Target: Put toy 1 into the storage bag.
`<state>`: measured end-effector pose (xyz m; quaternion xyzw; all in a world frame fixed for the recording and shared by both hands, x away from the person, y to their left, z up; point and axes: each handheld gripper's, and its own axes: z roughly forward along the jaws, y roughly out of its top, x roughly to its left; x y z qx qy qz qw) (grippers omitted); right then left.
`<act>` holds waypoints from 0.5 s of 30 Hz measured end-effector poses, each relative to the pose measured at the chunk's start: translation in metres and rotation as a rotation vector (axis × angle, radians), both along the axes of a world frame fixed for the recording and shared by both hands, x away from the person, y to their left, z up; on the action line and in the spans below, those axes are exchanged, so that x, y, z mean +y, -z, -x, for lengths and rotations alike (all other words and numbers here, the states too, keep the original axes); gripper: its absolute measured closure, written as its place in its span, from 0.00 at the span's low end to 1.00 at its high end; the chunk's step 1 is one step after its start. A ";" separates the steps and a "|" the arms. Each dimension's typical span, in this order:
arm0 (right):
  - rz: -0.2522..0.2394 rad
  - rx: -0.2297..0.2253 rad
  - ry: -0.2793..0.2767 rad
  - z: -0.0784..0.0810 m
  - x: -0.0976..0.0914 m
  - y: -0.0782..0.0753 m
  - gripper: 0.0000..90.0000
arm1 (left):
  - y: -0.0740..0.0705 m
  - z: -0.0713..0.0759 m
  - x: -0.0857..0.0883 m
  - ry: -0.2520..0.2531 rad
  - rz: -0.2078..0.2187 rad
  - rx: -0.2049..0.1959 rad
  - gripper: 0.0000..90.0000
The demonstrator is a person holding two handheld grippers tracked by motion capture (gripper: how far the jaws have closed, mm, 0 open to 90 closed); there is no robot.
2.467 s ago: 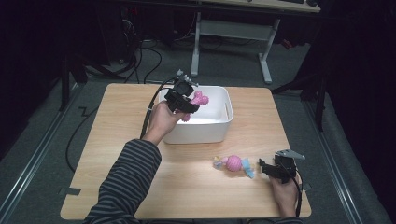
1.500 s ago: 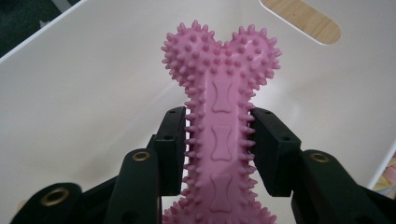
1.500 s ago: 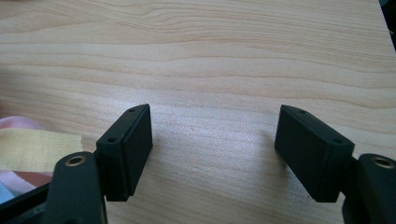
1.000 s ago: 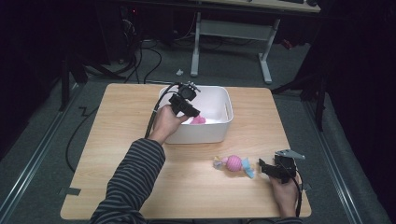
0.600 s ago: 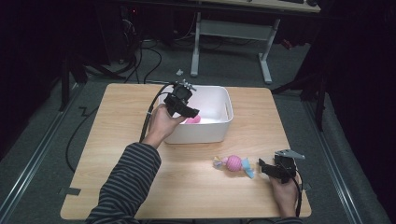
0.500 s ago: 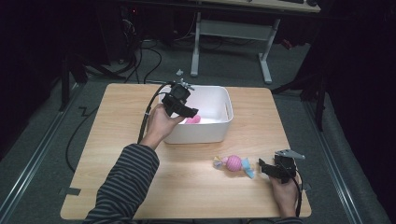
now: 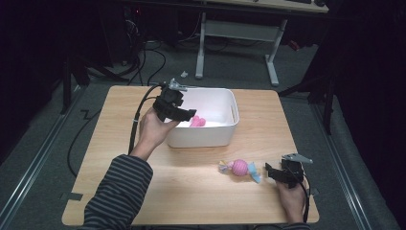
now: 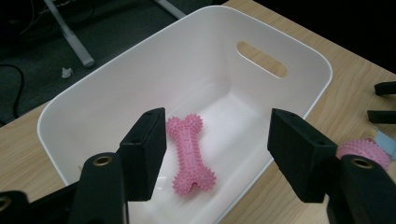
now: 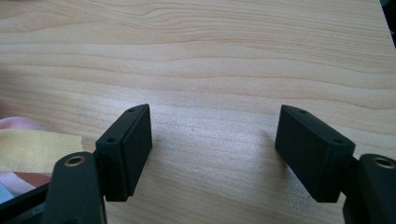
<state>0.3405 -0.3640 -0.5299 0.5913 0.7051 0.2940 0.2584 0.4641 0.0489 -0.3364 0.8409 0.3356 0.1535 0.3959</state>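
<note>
A spiky pink bone toy [image 8: 189, 154] lies loose on the floor of the white bin [image 8: 140, 79], seen as a pink patch [image 7: 197, 121] in the high view. My left gripper [image 7: 184, 115] hovers over the bin's near left rim [image 7: 201, 136]. Its jaws have just been opening and stand open with nothing between them [image 8: 217, 149]; the bone is well below them. A pink spiky ball with pastel ribbons [image 7: 239, 167] rests on the table. My right gripper [image 7: 267, 171] sits just right of it, open and empty [image 9: 217, 149], with a yellow ribbon [image 9: 32, 149] at its left.
The wooden table [image 7: 191, 196] stands on a dark floor with cables and a desk frame [image 7: 239, 33] behind it. The bin has a handle slot [image 8: 261, 58] in its far wall. A striped sleeve [image 7: 119, 191] comes in from the bottom left.
The left gripper lowered the pink bone into the bin, let it go, opened, and drew back up and to the left. The right gripper and the ball kept still.
</note>
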 end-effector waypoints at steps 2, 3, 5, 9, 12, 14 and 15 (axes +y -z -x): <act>0.000 0.000 0.000 0.000 0.000 0.000 0.31 | 0.000 0.004 0.004 0.002 0.004 -0.005 0.42; 0.000 0.000 0.000 0.000 0.000 0.000 0.31 | 0.000 0.006 0.006 0.001 0.009 -0.005 0.42; 0.000 0.000 0.000 0.000 0.000 0.000 0.31 | 0.000 0.008 0.008 -0.001 0.010 -0.007 0.42; 0.000 0.000 0.000 0.000 0.000 0.000 0.31 | -0.001 0.016 0.014 0.000 0.031 -0.022 0.42; 0.000 -0.001 0.000 0.000 0.000 0.000 0.31 | -0.001 0.022 0.020 -0.005 0.042 -0.031 0.42; 0.000 0.000 0.000 0.000 0.000 0.000 0.31 | 0.000 0.025 0.024 -0.012 0.052 -0.031 0.42; 0.000 0.000 0.000 0.000 0.000 0.000 0.31 | 0.000 0.027 0.026 -0.015 0.056 -0.033 0.42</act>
